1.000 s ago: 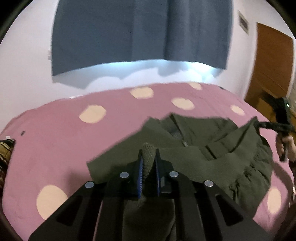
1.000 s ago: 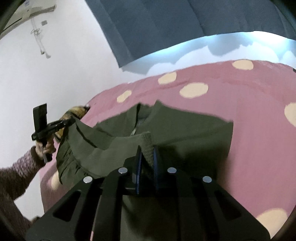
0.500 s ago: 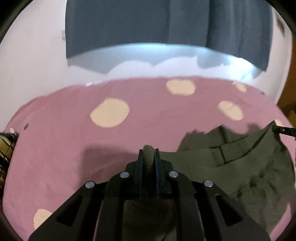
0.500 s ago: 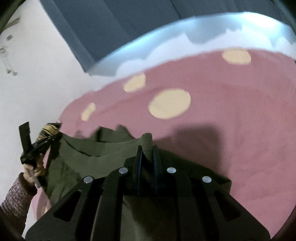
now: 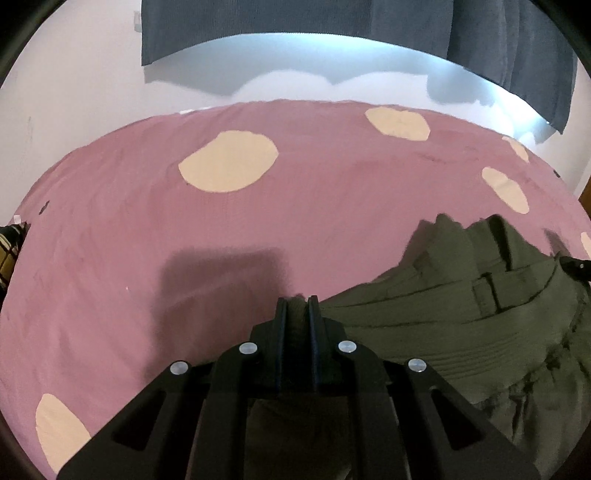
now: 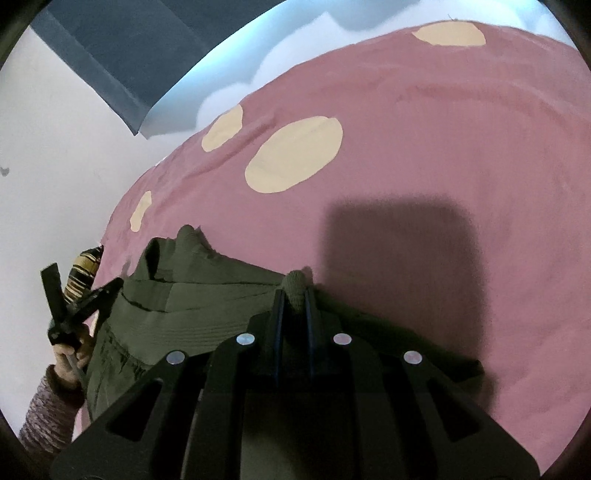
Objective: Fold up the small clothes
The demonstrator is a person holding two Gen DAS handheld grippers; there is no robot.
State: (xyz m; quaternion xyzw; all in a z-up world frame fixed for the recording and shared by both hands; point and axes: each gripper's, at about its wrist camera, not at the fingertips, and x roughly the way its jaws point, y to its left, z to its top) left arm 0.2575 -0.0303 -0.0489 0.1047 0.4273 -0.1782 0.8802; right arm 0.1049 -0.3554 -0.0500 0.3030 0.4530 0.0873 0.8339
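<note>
Gripping on both sides, we have the olive-green garment [image 5: 436,332] pinched: the left gripper [image 5: 295,306] is closed tight on a ribbed edge of it, and the right gripper [image 6: 294,295] is clamped on another ribbed bit that pokes up between its fingers. From the left gripper the cloth spreads off to its right in layered folds, with a belt-loop-like tab and seams showing, bunching looser lower down. From the right gripper it runs off to the left, and there we see the other tool and the hand [image 6: 68,354] holding it at the cloth's far end. The garment lies low over the pink bed cover [image 5: 258,229] with cream dots. Ahead of both grippers the bed is bare, only their dark shadows falling on it. Beyond the bed's far edge come the white wall [image 5: 74,92] and a dark grey curtain [image 5: 295,18]. A striped item [image 6: 83,273] sits at the bed's edge beside the left tool.
</note>
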